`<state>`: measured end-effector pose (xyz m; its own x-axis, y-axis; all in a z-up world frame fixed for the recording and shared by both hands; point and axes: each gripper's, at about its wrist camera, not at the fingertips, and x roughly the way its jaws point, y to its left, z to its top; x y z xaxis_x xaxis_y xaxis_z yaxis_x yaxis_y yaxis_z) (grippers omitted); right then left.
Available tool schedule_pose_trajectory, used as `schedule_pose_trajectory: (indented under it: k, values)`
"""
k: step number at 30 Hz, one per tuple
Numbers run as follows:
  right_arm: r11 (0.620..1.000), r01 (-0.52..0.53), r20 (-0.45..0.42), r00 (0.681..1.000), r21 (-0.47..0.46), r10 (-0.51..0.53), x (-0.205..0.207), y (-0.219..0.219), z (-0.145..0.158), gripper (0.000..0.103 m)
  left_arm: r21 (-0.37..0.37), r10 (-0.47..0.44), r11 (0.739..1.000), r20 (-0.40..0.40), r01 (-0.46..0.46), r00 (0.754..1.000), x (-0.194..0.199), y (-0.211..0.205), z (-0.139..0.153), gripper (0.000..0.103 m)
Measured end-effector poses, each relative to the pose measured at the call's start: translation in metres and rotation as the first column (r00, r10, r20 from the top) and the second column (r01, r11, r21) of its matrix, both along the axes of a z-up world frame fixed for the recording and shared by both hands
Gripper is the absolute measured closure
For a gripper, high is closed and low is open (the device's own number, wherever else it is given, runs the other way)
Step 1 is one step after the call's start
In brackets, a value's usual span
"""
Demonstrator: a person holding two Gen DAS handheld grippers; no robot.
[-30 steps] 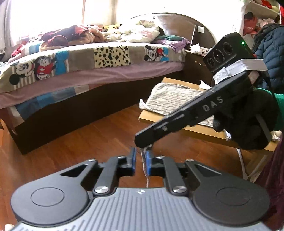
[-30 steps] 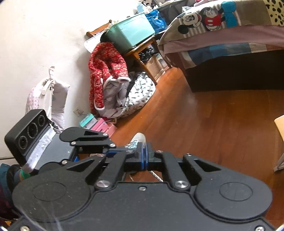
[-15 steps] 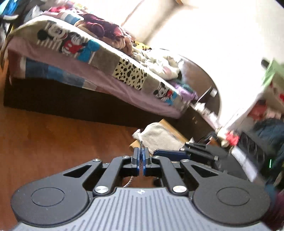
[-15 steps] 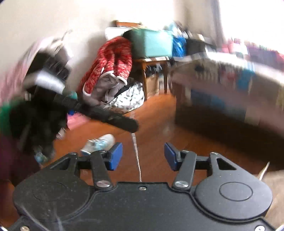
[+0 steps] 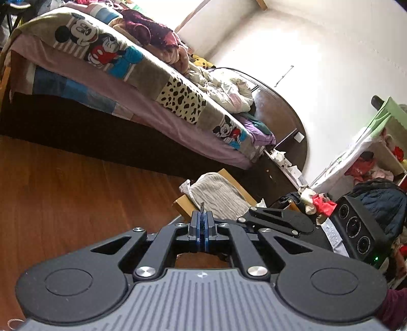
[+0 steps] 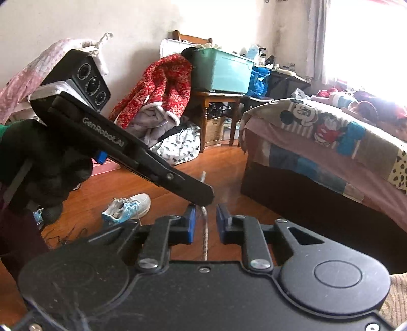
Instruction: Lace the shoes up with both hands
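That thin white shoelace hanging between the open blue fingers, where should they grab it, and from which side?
Probably just below the left gripper, which already pinches the shoelace near its tip. The lace runs straight through the gap of the open right gripper, so its fingers can simply close from both sides onto the taut, centred stretch.

Around you: a wooden floor (image 5: 63, 183), a bed (image 5: 132, 84) under a cartoon quilt, pale walls (image 6: 76, 23), and a bright curtained window (image 6: 363, 38).

tongs (image 5: 202, 229): I see matt black plastic, blue pads
lace (image 6: 205, 236): woven white cord
floor (image 5: 63, 183): glossy wood
shoe (image 6: 127, 207): mesh cloth
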<state>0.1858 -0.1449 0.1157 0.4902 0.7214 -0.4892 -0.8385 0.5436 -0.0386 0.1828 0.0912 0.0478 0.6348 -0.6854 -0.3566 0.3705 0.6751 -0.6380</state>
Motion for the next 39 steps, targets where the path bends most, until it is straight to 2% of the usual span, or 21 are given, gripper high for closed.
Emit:
schedule_pose_trajectory:
  k: [3,6,8,12,14,17,18,19,20,23,25,28,29,30,33,35,37,38,39]
  values:
    - [1.0,0.003,-0.006,1.0,-0.02,-0.003,-0.001,0.003,-0.002,0.099,0.002,-0.007,1.0,-0.006,0.007,1.0,0.001,0.0,-0.001,0.101]
    - [0.999,0.013,-0.003,1.0,-0.038,-0.014,-0.003,0.005,-0.003,0.101,0.025,-0.006,1.0,-0.004,0.006,1.0,0.001,0.0,0.001,0.101]
    - [0.999,0.02,0.0,1.0,-0.05,-0.02,-0.004,0.006,-0.004,0.101,0.012,-0.002,1.0,-0.01,0.002,1.0,0.002,0.003,0.002,0.101]
    - [0.996,0.041,-0.005,0.999,-0.074,-0.041,-0.001,0.006,-0.008,0.101,-0.013,0.094,0.995,-0.033,-0.095,0.995,0.005,0.021,0.0,0.091]
    - [0.995,0.049,-0.009,0.999,-0.092,-0.05,0.002,0.006,-0.011,0.101,0.0,0.143,0.99,-0.05,-0.143,0.989,0.007,0.029,-0.005,0.087]
    - [0.986,0.046,-0.005,0.999,-0.161,-0.047,0.005,0.012,-0.025,0.101,0.098,0.193,0.978,-0.092,-0.184,0.977,0.011,0.03,-0.023,0.071]
    - [0.979,0.039,0.007,0.999,-0.2,-0.038,0.006,0.015,-0.033,0.1,0.141,0.207,0.971,-0.108,-0.191,0.972,0.012,0.03,-0.032,0.053]
    - [0.971,0.032,0.019,0.999,-0.239,-0.029,0.007,0.018,-0.041,0.1,0.179,0.216,0.965,-0.12,-0.193,0.969,0.013,0.028,-0.04,0.044]
    - [0.966,0.022,0.018,1.0,-0.259,-0.018,0.007,0.02,-0.047,0.101,0.198,0.205,0.964,-0.126,-0.178,0.971,0.012,0.025,-0.045,0.044]
    - [0.962,-0.003,0.003,1.0,-0.272,0.004,0.007,0.022,-0.052,0.101,0.147,0.101,0.986,-0.109,-0.084,0.989,0.008,0.016,-0.043,0.044]
    - [0.964,-0.007,-0.003,1.0,-0.267,0.006,0.008,0.023,-0.052,0.101,0.131,0.082,0.989,-0.068,-0.072,0.994,0.005,0.012,-0.035,0.044]
    - [0.97,-0.006,-0.011,1.0,-0.244,0.004,0.008,0.024,-0.049,0.1,0.091,0.084,0.993,-0.055,-0.079,0.995,0.008,0.012,-0.03,0.045]
    - [0.971,-0.008,-0.009,1.0,-0.239,0.007,0.007,0.025,-0.047,0.1,0.092,0.09,0.992,-0.052,-0.085,0.995,0.009,0.012,-0.03,0.047]
    - [0.973,-0.01,-0.009,1.0,-0.233,0.008,0.005,0.026,-0.046,0.1,0.088,0.093,0.992,-0.052,-0.089,0.994,0.01,0.012,-0.03,0.056]
    - [0.976,-0.015,-0.005,1.0,-0.215,0.015,0.002,0.027,-0.042,0.1,0.058,0.087,0.995,-0.073,-0.083,0.993,0.011,0.012,-0.034,0.069]
    - [0.978,-0.015,-0.004,1.0,-0.206,0.015,0.0,0.026,-0.041,0.1,0.055,0.071,0.996,-0.072,-0.067,0.995,0.012,0.011,-0.034,0.071]
    - [0.98,-0.015,-0.004,1.0,-0.198,0.014,-0.001,0.026,-0.039,0.101,0.044,0.059,0.997,-0.072,-0.056,0.996,0.01,0.008,-0.035,0.078]
    - [0.981,-0.015,-0.003,1.0,-0.195,0.015,-0.001,0.025,-0.039,0.101,0.047,0.054,0.998,-0.066,-0.051,0.996,0.009,0.006,-0.034,0.082]
    - [0.981,-0.015,-0.001,1.0,-0.194,0.015,-0.001,0.025,-0.039,0.101,0.049,0.048,0.998,-0.06,-0.045,0.997,0.008,0.005,-0.033,0.092]
